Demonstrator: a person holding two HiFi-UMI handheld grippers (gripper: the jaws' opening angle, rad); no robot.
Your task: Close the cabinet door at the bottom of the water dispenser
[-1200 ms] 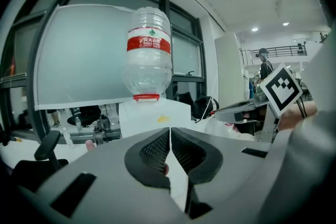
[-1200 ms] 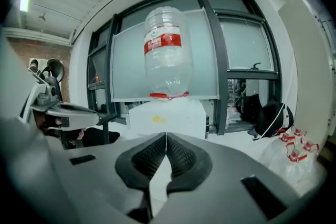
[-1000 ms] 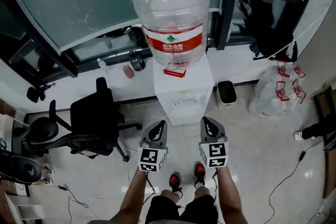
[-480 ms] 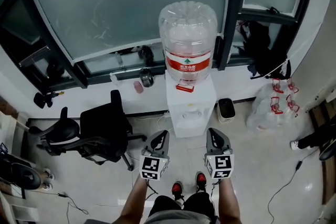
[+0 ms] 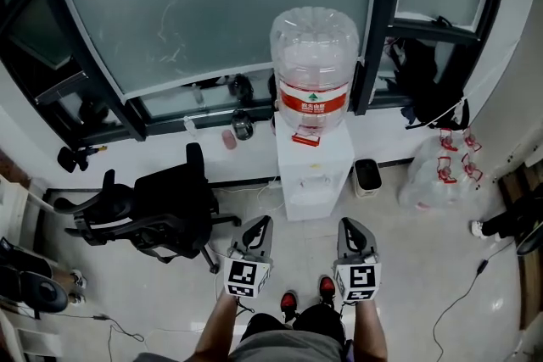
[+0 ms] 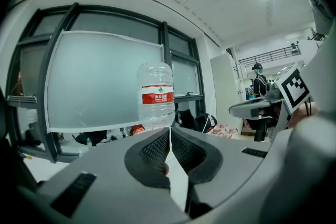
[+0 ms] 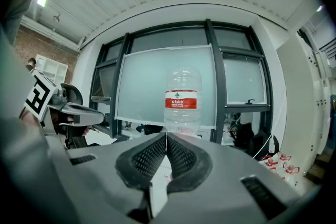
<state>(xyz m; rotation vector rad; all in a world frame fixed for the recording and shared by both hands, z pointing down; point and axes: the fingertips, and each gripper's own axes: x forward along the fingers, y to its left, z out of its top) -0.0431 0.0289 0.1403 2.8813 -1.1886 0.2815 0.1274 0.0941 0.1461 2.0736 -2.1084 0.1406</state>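
Our left claw [image 5: 257, 226] and right claw [image 5: 354, 226] are both clenched on nothing, side by side above our shoes [image 5: 288, 302]. Ahead, apart from both, the water dispenser [image 5: 314, 174] stands on the floor [image 5: 424, 250] with a bottle [image 5: 315, 68] on top. We cannot make out its bottom cabinet door from this steep angle. A black chair [image 5: 165, 208] sits to its left.

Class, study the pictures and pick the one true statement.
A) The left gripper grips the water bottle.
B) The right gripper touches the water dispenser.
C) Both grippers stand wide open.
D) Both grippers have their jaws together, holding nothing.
D: the left gripper and right gripper each show pads meeting at a thin seam, and in the head view both sit short of the water dispenser.
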